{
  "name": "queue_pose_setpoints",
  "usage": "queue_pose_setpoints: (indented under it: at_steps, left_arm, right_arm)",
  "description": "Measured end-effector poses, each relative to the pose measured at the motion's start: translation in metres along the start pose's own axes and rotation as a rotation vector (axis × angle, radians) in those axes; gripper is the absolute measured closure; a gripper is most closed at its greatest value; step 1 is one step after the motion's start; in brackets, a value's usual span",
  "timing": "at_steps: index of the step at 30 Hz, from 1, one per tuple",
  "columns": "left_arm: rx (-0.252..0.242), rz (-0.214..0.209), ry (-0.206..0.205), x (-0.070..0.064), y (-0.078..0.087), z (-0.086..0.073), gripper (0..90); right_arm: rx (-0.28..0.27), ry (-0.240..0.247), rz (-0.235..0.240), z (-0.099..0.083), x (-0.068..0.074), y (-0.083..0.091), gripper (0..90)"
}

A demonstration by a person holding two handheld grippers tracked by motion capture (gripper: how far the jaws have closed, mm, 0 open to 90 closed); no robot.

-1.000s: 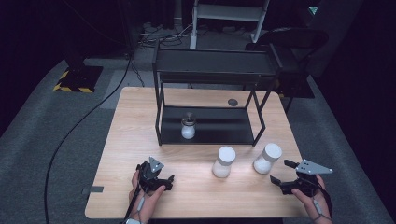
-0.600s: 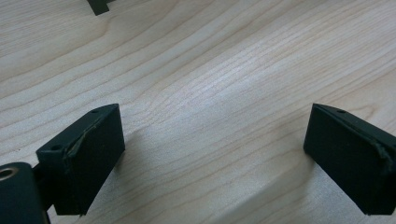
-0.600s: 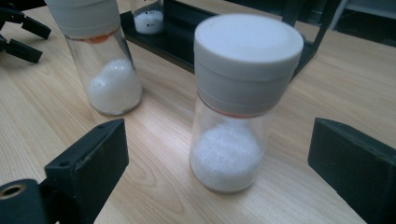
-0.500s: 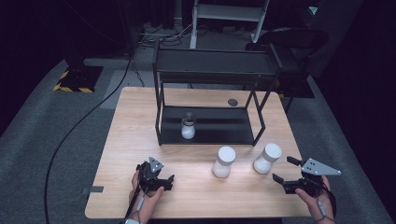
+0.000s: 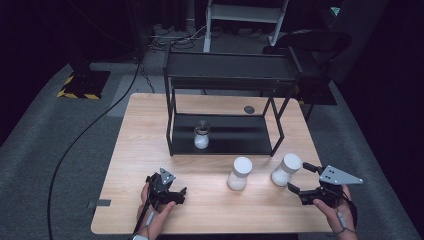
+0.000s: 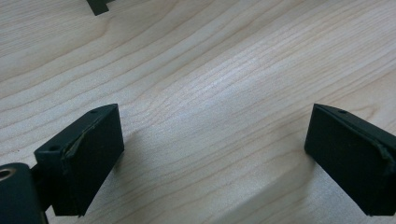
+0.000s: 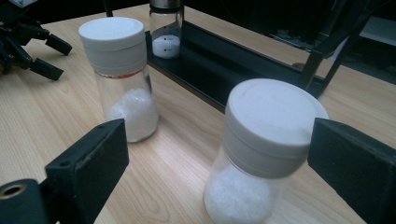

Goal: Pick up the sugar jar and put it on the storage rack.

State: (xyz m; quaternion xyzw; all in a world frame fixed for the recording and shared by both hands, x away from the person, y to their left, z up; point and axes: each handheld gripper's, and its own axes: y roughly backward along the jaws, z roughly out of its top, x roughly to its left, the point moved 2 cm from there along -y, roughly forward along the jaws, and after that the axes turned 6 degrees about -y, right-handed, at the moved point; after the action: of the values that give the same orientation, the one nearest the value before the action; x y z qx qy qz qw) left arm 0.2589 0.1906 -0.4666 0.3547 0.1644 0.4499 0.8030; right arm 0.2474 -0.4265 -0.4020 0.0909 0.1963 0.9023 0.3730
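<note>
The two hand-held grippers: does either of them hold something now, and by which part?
Nothing is held. The left hand-held gripper is open over bare table. The right hand-held gripper is open around the nearer white-capped jar, not yet closed.

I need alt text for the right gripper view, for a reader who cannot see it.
The right claw is open around a white-capped jar of white powder on the wooden table. A second such jar stands farther left, and a smaller jar sits on a black shelf behind.
</note>
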Motion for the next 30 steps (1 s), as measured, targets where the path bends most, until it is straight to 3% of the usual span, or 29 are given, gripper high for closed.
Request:
queue_pose_setpoints:
  at_steps: [11,30]
  left_arm:
    - [0.0,0.002,0.003,-0.001,0.0,0.0,4.3]
    - [0.002,0.005,0.004,-0.001,0.0,0.001,3.9]
  right_arm:
    - [-0.022,0.027,0.014,0.014,0.004,-0.004,5.6]
    - [-0.087,0.056,0.087,0.031,0.009,-0.01,5.6]
